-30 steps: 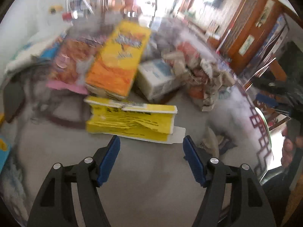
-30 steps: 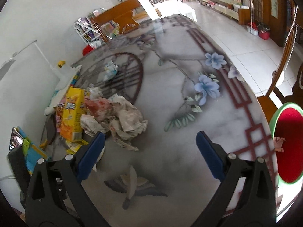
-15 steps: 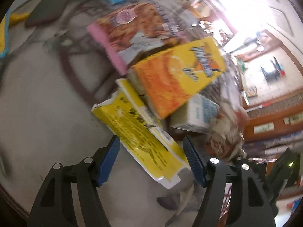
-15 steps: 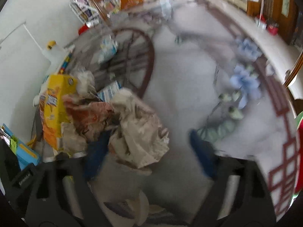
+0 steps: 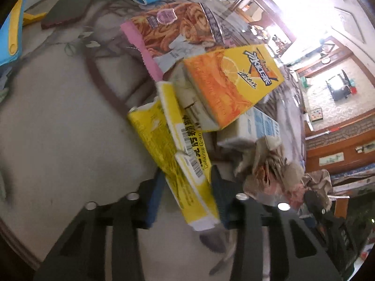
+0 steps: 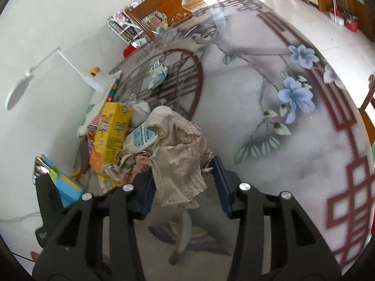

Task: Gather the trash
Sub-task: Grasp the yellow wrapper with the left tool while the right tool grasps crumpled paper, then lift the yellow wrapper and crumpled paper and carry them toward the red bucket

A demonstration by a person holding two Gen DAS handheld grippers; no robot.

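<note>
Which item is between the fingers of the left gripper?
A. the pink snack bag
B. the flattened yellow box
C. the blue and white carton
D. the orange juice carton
B: in the left wrist view, the flattened yellow box with barcodes lies between the blue pads of the left gripper, whose jaws have just been closing on it.

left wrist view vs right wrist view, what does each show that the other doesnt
Only the left wrist view shows the flattened yellow box between the left gripper jaws, and the pink-edged snack bag.

Only the right wrist view shows the crumpled beige paper between the right gripper jaws, the blue flowers painted on the table, and a small crumpled wrapper.

Both show the orange juice carton and the blue-and-white carton in the trash pile.
</note>
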